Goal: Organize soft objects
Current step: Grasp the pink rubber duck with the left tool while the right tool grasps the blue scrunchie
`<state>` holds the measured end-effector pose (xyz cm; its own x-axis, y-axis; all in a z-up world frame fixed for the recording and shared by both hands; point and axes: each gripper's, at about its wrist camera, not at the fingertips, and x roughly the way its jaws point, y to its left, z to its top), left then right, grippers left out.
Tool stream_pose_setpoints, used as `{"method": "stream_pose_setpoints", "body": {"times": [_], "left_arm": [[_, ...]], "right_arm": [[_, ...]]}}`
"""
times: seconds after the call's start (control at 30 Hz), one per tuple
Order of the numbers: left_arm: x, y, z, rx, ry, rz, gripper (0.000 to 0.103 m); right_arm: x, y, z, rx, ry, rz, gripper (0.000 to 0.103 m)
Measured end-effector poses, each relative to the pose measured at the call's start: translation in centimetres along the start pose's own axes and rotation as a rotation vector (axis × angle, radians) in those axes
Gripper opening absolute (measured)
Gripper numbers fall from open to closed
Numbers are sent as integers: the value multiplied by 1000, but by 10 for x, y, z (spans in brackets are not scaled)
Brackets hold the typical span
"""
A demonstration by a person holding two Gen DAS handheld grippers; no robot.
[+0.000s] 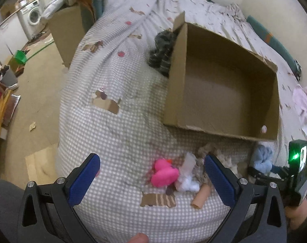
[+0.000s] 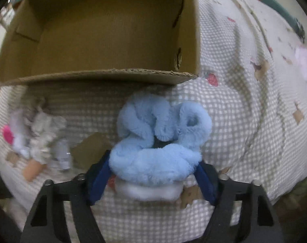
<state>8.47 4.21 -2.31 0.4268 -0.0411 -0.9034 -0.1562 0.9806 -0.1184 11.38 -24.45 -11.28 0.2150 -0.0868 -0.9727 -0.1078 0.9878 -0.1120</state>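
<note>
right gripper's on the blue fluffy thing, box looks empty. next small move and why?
Probably lift the right gripper and carry the blue fluffy cloth forward over the near wall of the cardboard box. Its fingers look closed against the cloth, and the box sits just ahead, open-topped, seemingly empty.

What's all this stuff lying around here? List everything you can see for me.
Box: 1, brown cardboard, open, on the bed, nothing big inside.
Blue cloth: 1, light blue, fluffy, before the box, between the right gripper's fingers.
Pink toy: 1, bright pink, on the bed near the box.
White cloth: 1, white, beside the pink toy.
Grey rag: 1, grey-beige, crumpled, in the same pile.
Tube: 1, peach, by the pile.
Dark bundle: 1, black-grey, behind the box.
Bedspread: 1, grey-white check.
Second box: 1, brown, far left.
Washing machine: 1, white, background.
Left gripper: 1, black, blue pads, open.
Right gripper: 1, same, around the blue cloth.
</note>
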Motion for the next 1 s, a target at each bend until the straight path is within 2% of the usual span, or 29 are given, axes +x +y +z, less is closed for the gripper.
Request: {"method": "stream_pose_setpoints", "body": {"times": [0.03, 0.07, 0.13, 0.27, 0.43, 0.5, 0.57, 0.63, 0.73, 1.0], "left_arm": [[1, 1, 1, -4, 1, -2, 103], [2, 3, 2, -9, 6, -4, 103], [5, 4, 2, -15, 19, -5, 103], [9, 5, 4, -19, 29, 13, 103], [13, 6, 5, -35, 39, 20, 103], [16, 5, 5, -38, 43, 27, 103], [17, 6, 5, -41, 50, 30, 103], [22, 10, 5, -54, 67, 24, 103], [28, 16, 3, -78, 91, 16, 102], [62, 17, -8, -106, 232, -45, 90]], "right_arm": [[1, 1, 1, -1, -1, -4, 52], [3, 3, 1, 7, -11, 0, 38], [-3, -6, 3, 33, -42, 19, 29], [-27, -17, -3, 73, -98, 118, 26], [-73, -24, -14, 105, -157, 329, 26], [-96, -29, -19, 104, -216, 417, 26], [-121, -26, -21, 92, -316, 465, 26], [-135, -20, -22, 93, -369, 475, 26], [-134, -11, -20, 80, -395, 447, 26], [-91, -13, -30, 118, -311, 434, 26]]}}
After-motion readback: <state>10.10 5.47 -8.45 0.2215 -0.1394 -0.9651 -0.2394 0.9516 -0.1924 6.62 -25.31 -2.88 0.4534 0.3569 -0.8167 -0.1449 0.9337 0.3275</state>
